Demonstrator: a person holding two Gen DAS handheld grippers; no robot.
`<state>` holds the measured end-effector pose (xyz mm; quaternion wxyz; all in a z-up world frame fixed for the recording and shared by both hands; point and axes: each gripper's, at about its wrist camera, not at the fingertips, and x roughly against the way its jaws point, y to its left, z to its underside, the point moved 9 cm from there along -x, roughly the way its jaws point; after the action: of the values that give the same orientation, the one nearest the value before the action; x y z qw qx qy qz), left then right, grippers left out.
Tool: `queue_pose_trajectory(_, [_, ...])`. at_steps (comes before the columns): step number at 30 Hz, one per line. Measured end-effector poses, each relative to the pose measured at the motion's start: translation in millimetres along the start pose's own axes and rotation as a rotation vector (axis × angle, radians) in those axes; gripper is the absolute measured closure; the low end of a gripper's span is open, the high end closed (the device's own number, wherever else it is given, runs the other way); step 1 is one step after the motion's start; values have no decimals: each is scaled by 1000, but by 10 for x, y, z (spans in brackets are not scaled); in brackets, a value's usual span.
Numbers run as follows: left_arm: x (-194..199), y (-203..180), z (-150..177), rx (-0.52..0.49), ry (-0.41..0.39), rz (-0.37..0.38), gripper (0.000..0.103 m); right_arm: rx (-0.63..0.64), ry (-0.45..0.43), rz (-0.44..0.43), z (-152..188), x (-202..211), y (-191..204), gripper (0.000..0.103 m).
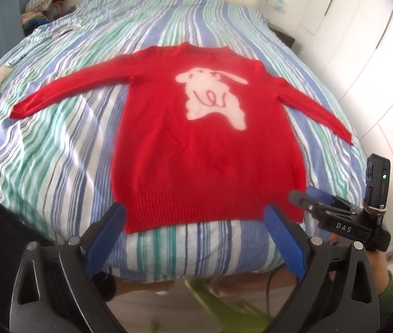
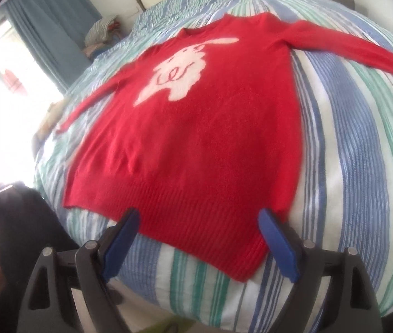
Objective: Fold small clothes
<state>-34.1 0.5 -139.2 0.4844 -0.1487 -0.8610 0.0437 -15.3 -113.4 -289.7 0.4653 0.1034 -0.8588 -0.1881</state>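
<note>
A small red sweater (image 1: 196, 144) with a white dog figure (image 1: 213, 97) lies flat on the striped bed, front up, both sleeves spread out sideways and the ribbed hem toward me. My left gripper (image 1: 196, 211) hovers open just above the hem's left part, nothing between its blue fingers (image 1: 107, 238). The right gripper (image 1: 307, 194) shows in the left wrist view at the hem's right corner. In its own view the right gripper (image 2: 197, 216) stands open over the hem (image 2: 196, 222) of the sweater (image 2: 202, 127), its pads apart from the cloth.
The bed's striped cover (image 1: 57, 144) spreads around the sweater. A pile of clothes (image 1: 43, 2) sits at the far left corner. White wardrobe doors (image 1: 377, 69) stand to the right, a curtain (image 2: 52, 22) and bright window to the left. A green stool (image 1: 224, 305) is below the bed edge.
</note>
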Motion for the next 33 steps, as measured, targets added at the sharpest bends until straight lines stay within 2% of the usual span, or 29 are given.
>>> queue_pose_trajectory(5, [47, -122, -321, 19, -45, 74, 3, -64, -114, 6, -232, 324, -194, 17])
queue_pose_trajectory(7, [-33, -79, -459, 16, -64, 55, 3, -109, -172, 9, -314, 488, -342, 17])
queue_pose_trajectory(10, [-247, 79, -614, 32, -45, -4, 3, -189, -249, 19, -414, 725, -680, 17])
queue_pose_trajectory(14, [-433, 297, -734, 65, -67, -60, 3, -314, -331, 83, -551, 1023, -1380, 17])
queue_pose_trajectory(18, [-538, 521, -671, 128, -69, -109, 3, -508, -440, 107, -756, 1371, -2283, 18])
queue_pose_trajectory(20, [-590, 637, -613, 162, -62, -128, 3, -639, -499, 73, -870, 1515, -2775, 19])
queue_pose_trajectory(22, [-666, 742, -563, 187, -39, -147, 3, -776, -508, 4, -937, 1498, -3201, 20])
queue_pose_trajectory(23, [-700, 787, -551, 196, -29, -156, 3, -840, -482, -34, -954, 1410, -3363, 22])
queue_pose_trajectory(26, [-753, 911, -573, 210, -32, -180, 3, -955, -439, -76, -1007, 1187, -3710, 31])
queue_pose_trajectory(27, [-759, 954, -593, 213, -40, -192, 3, -968, -449, -70, -1056, 1169, -3786, 36])
queue_pose_trajectory(30, [-784, 1094, -635, 225, -61, -235, 3, -977, -485, -32, -1242, 1155, -3970, 38])
queue_pose_trajectory(33, [-824, 1235, -619, 256, -70, -257, 3, -978, -455, 17, -1333, 1017, -3993, 41])
